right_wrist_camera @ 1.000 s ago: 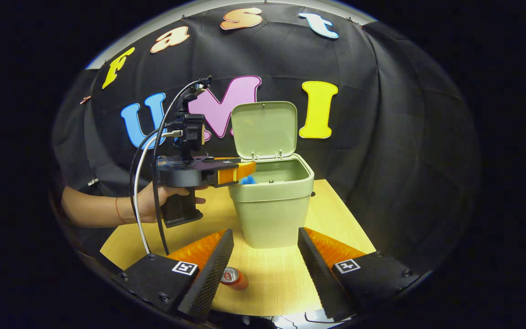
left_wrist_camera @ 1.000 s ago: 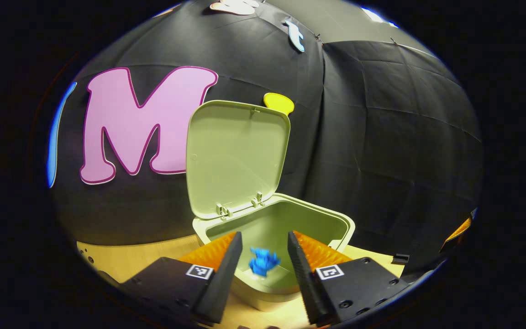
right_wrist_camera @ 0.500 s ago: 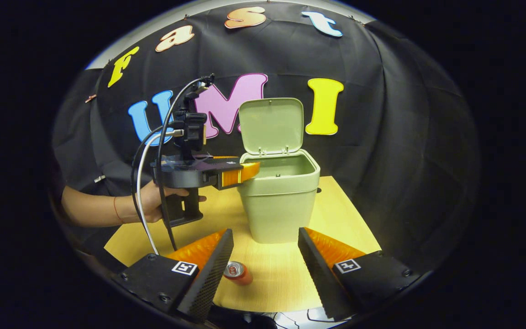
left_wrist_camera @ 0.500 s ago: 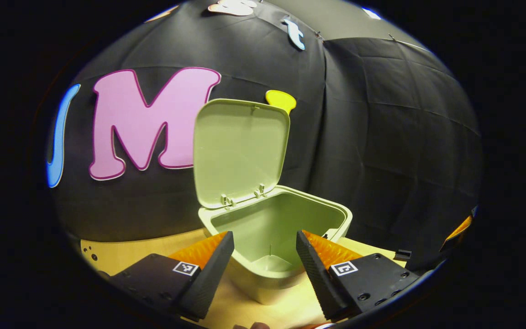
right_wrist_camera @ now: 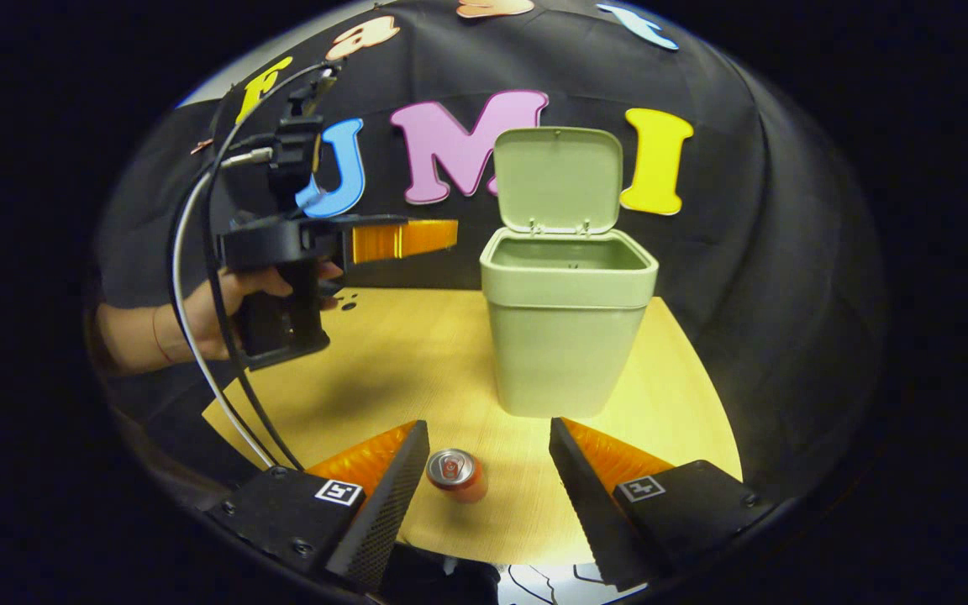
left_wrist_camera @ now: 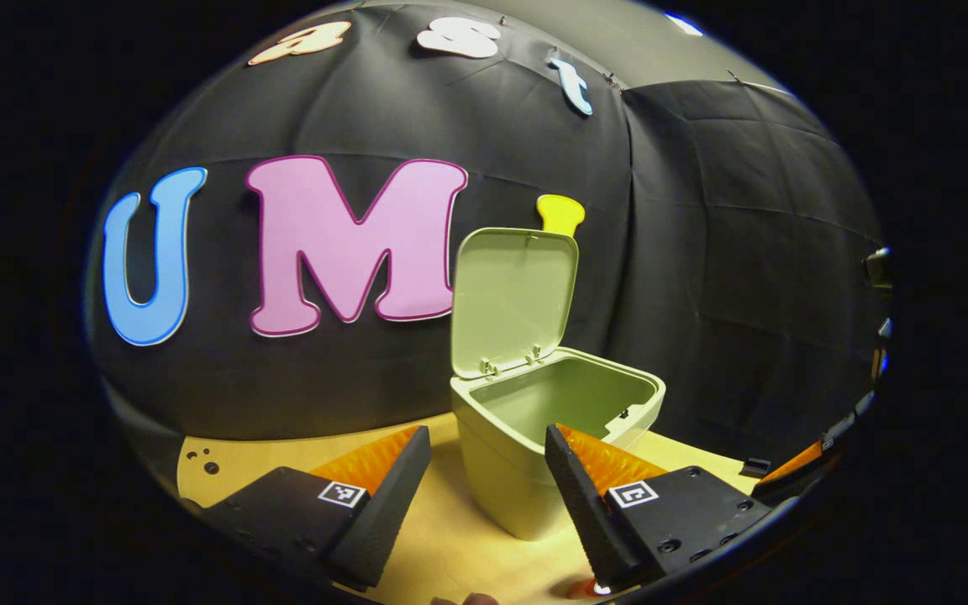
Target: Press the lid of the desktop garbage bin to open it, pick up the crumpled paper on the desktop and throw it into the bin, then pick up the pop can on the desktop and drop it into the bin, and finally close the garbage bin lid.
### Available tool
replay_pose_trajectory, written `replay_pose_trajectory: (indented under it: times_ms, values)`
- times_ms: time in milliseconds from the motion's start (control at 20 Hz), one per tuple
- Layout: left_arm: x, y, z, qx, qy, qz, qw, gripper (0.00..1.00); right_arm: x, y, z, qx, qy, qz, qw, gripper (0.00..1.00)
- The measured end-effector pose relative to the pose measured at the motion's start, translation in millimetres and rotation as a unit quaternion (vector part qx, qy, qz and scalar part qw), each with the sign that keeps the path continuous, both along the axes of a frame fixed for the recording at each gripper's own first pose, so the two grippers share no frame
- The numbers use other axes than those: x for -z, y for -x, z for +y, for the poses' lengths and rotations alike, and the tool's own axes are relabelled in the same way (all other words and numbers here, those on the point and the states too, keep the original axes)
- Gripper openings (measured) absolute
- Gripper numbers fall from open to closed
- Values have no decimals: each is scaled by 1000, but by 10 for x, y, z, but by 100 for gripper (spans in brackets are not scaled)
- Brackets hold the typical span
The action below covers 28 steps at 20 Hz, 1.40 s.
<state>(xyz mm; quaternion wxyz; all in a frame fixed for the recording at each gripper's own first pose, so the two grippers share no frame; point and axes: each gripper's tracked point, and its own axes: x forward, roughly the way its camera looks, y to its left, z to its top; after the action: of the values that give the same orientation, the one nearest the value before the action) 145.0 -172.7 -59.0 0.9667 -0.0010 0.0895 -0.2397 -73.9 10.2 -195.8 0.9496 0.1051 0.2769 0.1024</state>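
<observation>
**Bin open, can on desk**

Pop can (right_wrist_camera: 455,474) upright, red, silver top, sits between right gripper (right_wrist_camera: 488,491) fingers, no contact; jaws apart, empty. Garbage bin (right_wrist_camera: 566,336) ahead of it, lid (right_wrist_camera: 558,180) standing up. Left gripper (left_wrist_camera: 484,496) held level by hand (right_wrist_camera: 232,311), spread wide, empty, bin just ahead.
</observation>
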Motion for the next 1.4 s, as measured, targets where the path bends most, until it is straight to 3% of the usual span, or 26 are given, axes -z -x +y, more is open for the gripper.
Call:
replay_pose_trajectory:
  times_ms: [600,1050,1400]
  values:
    - [103,514,761,-88,0,27,996,90,759,-100,562,-135,31,56,989,94]
    - [353,815,1389,-169,-7,61,984,90,1238,-185,776,-182,48,93,978,95]
    - [462,882,1578,-199,0,79,977,90,1486,-240,824,-196,65,116,972,94]
